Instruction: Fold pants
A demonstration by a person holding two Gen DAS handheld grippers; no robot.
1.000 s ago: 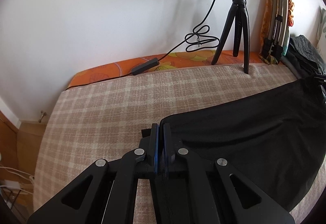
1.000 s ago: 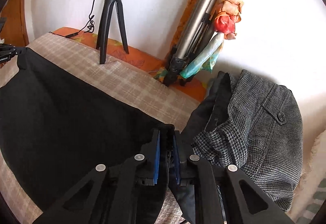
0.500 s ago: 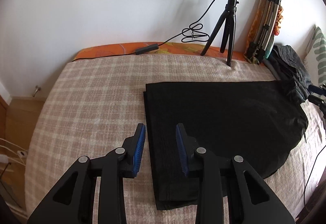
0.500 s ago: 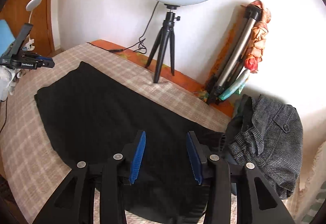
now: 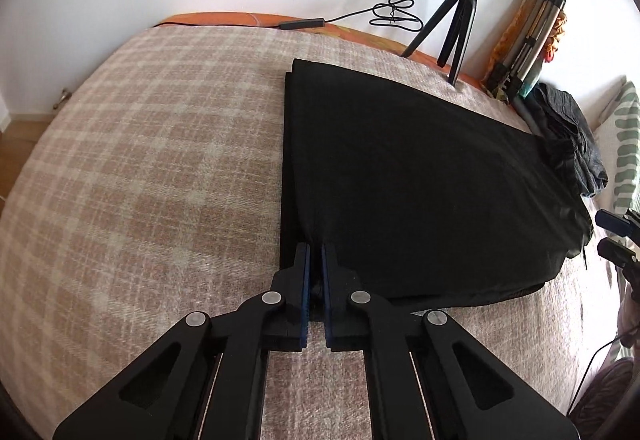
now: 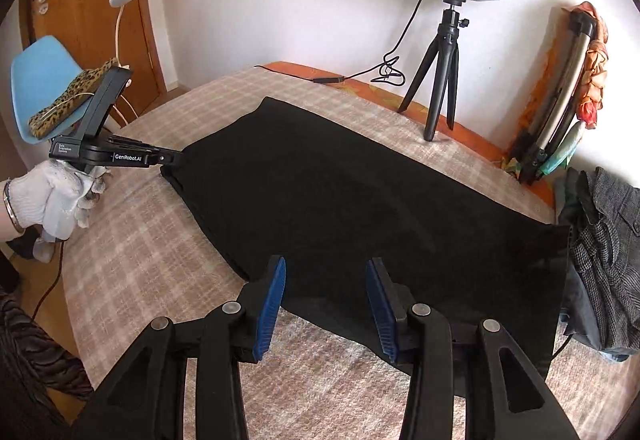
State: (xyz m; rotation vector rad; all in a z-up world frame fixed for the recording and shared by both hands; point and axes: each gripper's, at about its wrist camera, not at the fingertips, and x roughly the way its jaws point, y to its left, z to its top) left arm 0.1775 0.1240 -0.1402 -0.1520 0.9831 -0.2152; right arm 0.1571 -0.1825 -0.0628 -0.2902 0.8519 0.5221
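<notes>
Black pants (image 5: 404,175) lie folded lengthwise on the plaid bed cover (image 5: 160,159); they also show in the right wrist view (image 6: 340,199). My left gripper (image 5: 315,260) is shut on the near corner of the pants' leg end, and it shows from the side in the right wrist view (image 6: 176,159), pinching the fabric. My right gripper (image 6: 326,280) is open and empty, held above the near edge of the pants at the waist end. Its tips show at the right edge of the left wrist view (image 5: 616,236).
A ring light on a tripod (image 6: 444,71) stands at the back by the wall, with its cable (image 5: 394,13). A folded tripod (image 6: 560,99) leans in the corner. Grey checked clothes (image 6: 608,240) lie piled at the right. A blue chair (image 6: 36,79) stands beyond the bed's left side.
Both grippers let go of the pants and opened as the pants were laid flat. My left gripper has since shut on the near leg-end corner. My right gripper stays open.
</notes>
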